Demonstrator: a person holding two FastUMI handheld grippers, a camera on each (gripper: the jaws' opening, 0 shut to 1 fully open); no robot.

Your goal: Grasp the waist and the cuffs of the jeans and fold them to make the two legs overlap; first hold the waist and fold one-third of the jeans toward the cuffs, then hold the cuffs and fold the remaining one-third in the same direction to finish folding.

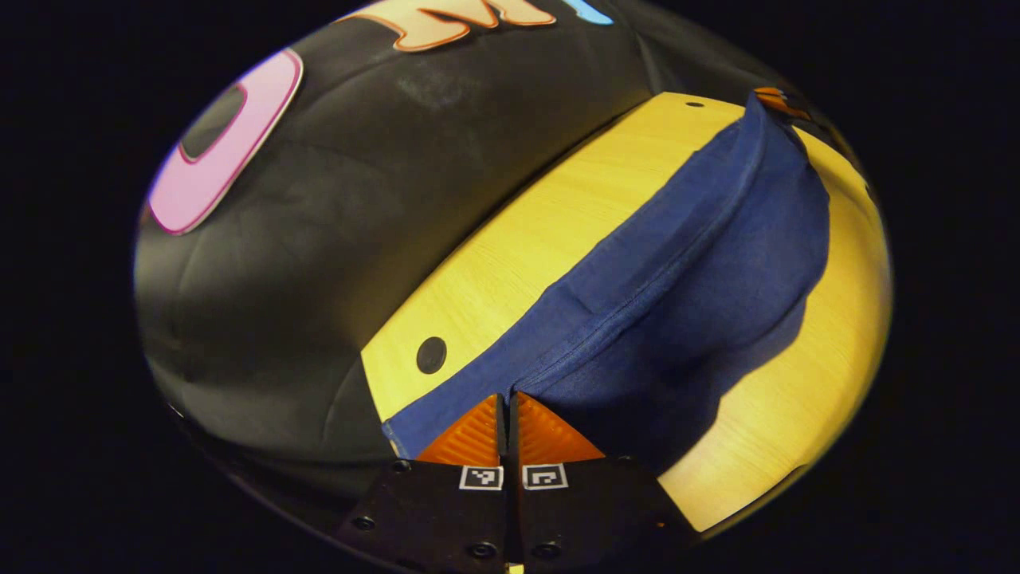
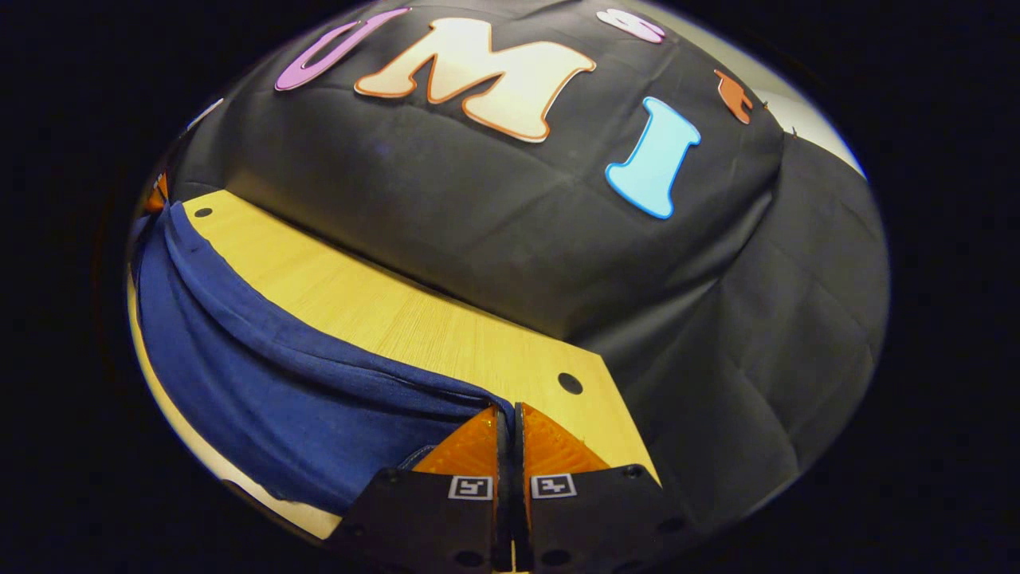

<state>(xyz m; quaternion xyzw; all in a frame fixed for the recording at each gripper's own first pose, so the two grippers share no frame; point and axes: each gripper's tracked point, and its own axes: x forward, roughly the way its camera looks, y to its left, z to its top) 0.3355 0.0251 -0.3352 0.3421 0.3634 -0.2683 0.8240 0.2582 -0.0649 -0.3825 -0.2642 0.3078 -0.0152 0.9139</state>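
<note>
Dark blue jeans (image 1: 685,263) hang stretched above a pale wooden table (image 1: 510,255). In the left gripper view my left gripper (image 1: 507,396) is shut on one end of the jeans, and the cloth runs away from it toward the far upper right, where the other gripper (image 1: 777,100) holds the far end. In the right gripper view my right gripper (image 2: 507,408) is shut on the other end of the jeans (image 2: 271,383), which sag in a long fold toward the far left, over the table (image 2: 430,327). Which end is waist or cuffs I cannot tell.
The black cloth wall (image 2: 510,207) rises right behind the table's far edge. Round dark holes (image 1: 431,355) sit near the table corners, one also close to my right gripper (image 2: 570,383). Bare table top (image 1: 797,399) lies beside the jeans.
</note>
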